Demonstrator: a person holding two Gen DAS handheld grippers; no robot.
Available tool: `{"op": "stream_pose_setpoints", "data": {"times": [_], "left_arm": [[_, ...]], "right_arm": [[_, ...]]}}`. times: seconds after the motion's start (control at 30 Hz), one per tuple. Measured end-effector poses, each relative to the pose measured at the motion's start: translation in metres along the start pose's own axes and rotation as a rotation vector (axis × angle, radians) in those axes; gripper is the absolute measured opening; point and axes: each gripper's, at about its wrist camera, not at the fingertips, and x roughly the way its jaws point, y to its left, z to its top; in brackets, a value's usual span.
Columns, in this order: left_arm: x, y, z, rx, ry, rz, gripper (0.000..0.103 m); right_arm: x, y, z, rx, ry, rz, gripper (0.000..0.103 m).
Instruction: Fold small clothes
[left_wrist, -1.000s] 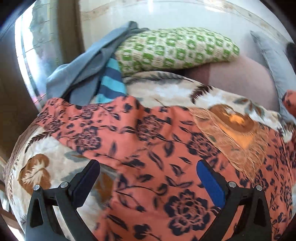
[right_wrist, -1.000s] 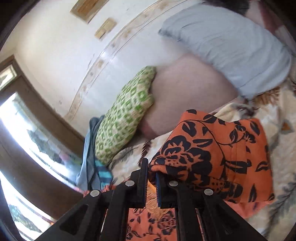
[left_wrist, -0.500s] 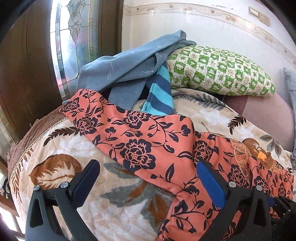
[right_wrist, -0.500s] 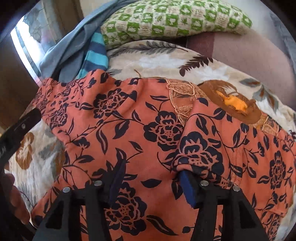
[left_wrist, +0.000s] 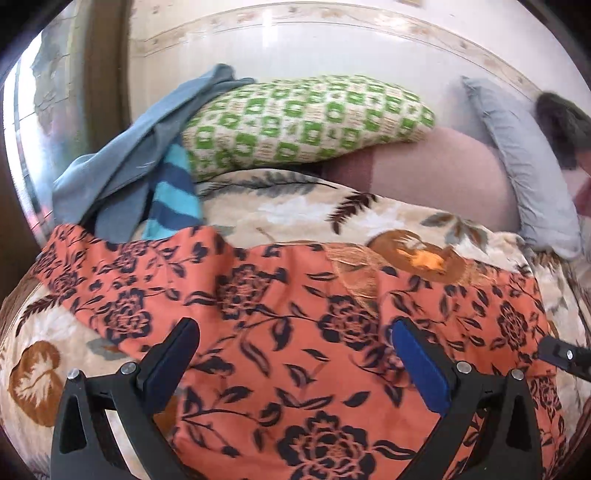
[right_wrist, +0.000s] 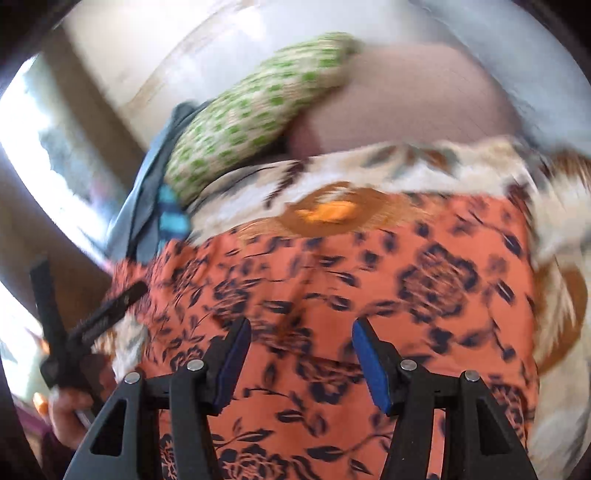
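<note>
The orange floral garment (left_wrist: 295, 332) lay spread across the bed (left_wrist: 288, 206), one part trailing toward the bed's left edge near the piled blue clothes (left_wrist: 122, 166) and the green pillow (left_wrist: 306, 118). The left gripper (left_wrist: 295, 354) hung over it with fingers wide and empty; the right gripper (right_wrist: 301, 354), blurred, was likewise parted and held nothing. To fold it well, I judged each should pinch an outer edge, lift evenly, and lay it flat without bunching.

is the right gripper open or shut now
Open: the right gripper has its blue pads apart over the orange floral garment, with no cloth between them.
</note>
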Motion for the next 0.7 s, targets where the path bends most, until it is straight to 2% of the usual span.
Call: {"op": "stream_pose_setpoints", "data": {"times": [0.07,0.13,0.27,0.4,0.47,0.53,0.6,0.7], "left_arm": [[0.009,-0.025,-0.007,0.073,0.018,-0.018,0.103],[0.019,-0.043,-0.012,0.143,0.03,0.011,0.103],[0.04,-0.059,-0.017,0.219,0.054,0.043,0.103],[0.055,-0.067,-0.016,0.273,0.056,0.076,0.103],[0.061,-0.064,-0.012,0.255,0.06,0.087,0.103],[0.069,-0.055,-0.008,0.225,0.073,0.141,0.103],[0.077,-0.036,-0.003,0.162,0.108,0.206,0.103],[0.077,-0.009,0.001,0.059,0.146,0.237,0.103]], "right_arm": [[0.004,-0.028,0.003,0.129,0.011,-0.002,0.061],[0.011,-0.044,0.006,0.23,0.036,0.05,0.061],[0.023,-0.05,0.011,0.281,0.06,0.14,0.061],[0.04,-0.06,0.005,0.332,0.099,0.179,0.061],[0.039,-0.07,0.0,0.352,0.101,0.188,0.061],[0.042,-0.075,-0.002,0.38,0.11,0.206,0.061],[0.041,-0.079,-0.003,0.398,0.114,0.218,0.061],[0.036,-0.08,-0.001,0.403,0.089,0.249,0.062]]}}
